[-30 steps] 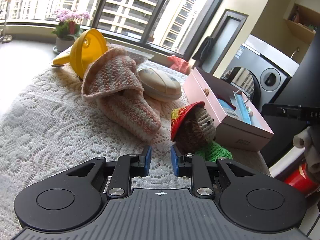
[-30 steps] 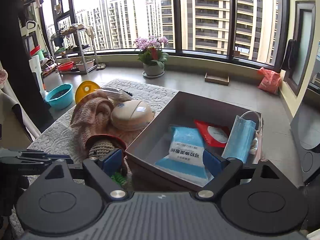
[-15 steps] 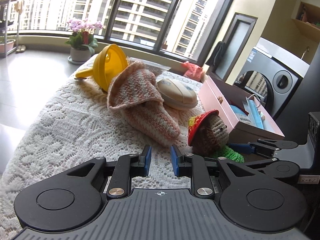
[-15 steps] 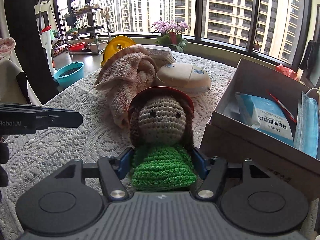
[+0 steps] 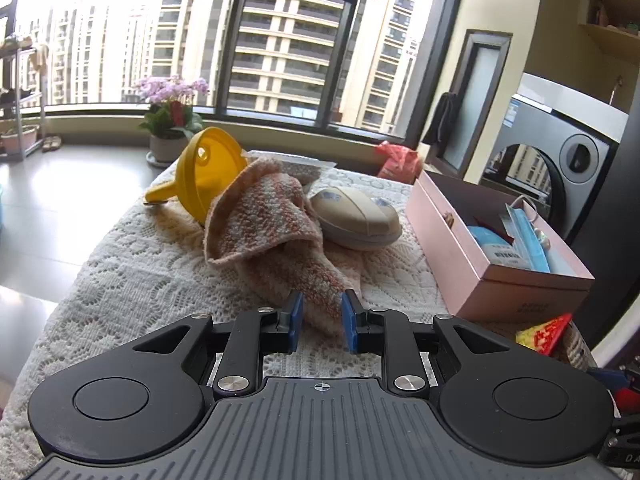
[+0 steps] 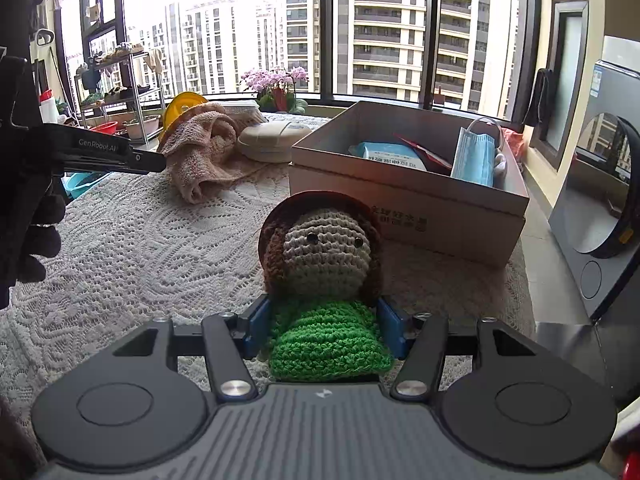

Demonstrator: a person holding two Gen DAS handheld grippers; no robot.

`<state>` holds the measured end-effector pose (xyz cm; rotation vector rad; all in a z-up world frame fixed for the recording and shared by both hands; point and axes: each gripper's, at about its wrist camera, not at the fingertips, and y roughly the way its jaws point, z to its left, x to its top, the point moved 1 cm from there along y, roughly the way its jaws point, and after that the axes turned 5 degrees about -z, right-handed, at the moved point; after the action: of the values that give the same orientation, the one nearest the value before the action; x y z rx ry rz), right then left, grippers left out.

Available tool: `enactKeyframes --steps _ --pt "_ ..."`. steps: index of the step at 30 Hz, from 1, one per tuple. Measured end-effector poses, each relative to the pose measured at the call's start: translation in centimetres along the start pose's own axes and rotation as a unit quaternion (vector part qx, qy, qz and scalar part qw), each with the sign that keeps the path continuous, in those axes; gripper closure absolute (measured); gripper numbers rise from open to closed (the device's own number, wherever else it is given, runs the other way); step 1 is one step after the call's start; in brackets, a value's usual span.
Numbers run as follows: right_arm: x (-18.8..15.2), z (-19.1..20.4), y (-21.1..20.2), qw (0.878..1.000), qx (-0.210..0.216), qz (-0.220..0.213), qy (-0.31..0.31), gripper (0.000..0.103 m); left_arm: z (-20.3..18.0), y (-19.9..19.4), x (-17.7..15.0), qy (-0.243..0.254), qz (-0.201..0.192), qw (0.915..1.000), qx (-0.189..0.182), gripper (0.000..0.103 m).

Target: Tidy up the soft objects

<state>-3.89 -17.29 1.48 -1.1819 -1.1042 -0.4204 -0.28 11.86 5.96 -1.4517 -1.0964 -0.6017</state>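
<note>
Crochet doll (image 6: 324, 280) is at the near end of the worktop (image 6: 132, 256), just in front of the open box (image 6: 404, 196), face toward the right wrist camera. Brown hair, red-brimmed hat, green body.

Right tongs (image 6: 325, 330): blue pads sit against both sides of the green body, so they are gripping the doll. Jaws have just been closing, doll between them. Whether the doll is lifted off the lace cloth I can't tell.

Left tongs (image 5: 320, 320): narrow gap, nothing clamped. The tip of the pink-and-white knitted towel (image 5: 272, 236) shows through the gap, beyond the pads; contact not clear. From the left view only a corner of the doll's red-and-yellow hat (image 5: 544, 332) shows at the right edge.

Towel lies crumpled mid-worktop. Behind it, a yellow funnel (image 5: 204, 172) on its side, touching the towel. Just right of the towel, a beige oval case (image 5: 356, 220), lid down.

Box is pink outside, right side of the worktop. Inside: blue tissue pack (image 6: 390, 154), red packet (image 6: 424, 152), blue face mask (image 6: 476, 156) leaning on the right wall.

Gloved hand (image 6: 28, 236) holds the left tool at the left edge of the right view. Potted pink flowers (image 5: 172, 116) on the floor by the window. Washing machine (image 5: 560, 152) far right.
</note>
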Motion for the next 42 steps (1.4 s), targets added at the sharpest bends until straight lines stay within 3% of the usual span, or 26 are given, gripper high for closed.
enactKeyframes --steps 5,9,11,15,21,33,35,37,42 --pt "-1.5 -0.1 0.0 1.0 -0.005 -0.016 0.012 0.036 2.7 1.9 2.0 -0.085 -0.009 0.9958 0.035 0.079" --pt "-1.4 -0.3 -0.2 1.0 0.002 -0.016 0.021 0.032 5.6 2.7 4.0 -0.161 -0.037 0.985 0.05 0.079" --pt "-1.4 -0.2 0.2 1.0 0.006 -0.013 0.026 0.03 5.9 3.3 5.2 -0.138 -0.05 0.9882 0.044 0.079" --pt "-1.5 0.1 0.4 1.0 0.003 -0.009 0.026 0.03 5.9 6.4 7.1 -0.077 -0.03 0.9962 0.029 0.079" --pt "-1.4 0.1 0.6 1.0 0.002 -0.004 0.026 0.028 4.7 10.8 6.2 -0.018 0.055 0.9983 -0.002 0.079" --pt "-1.3 0.1 0.8 1.0 0.002 -0.002 0.025 0.026 -0.7 4.3 1.2 0.099 0.099 0.9889 -0.048 0.079" --pt "-1.3 0.1 0.8 1.0 0.001 -0.001 0.025 0.026 -0.8 3.5 0.3 0.089 0.128 0.9846 -0.079 0.083" --pt "-1.4 0.1 0.7 1.0 0.002 -0.002 0.025 0.026 -0.4 3.8 -1.3 0.051 0.192 0.9718 -0.127 0.082" --pt "0.1 0.9 -0.6 1.0 0.005 -0.03 0.005 0.026 0.5 1.0 -2.3 0.031 0.162 0.9773 -0.133 0.084"
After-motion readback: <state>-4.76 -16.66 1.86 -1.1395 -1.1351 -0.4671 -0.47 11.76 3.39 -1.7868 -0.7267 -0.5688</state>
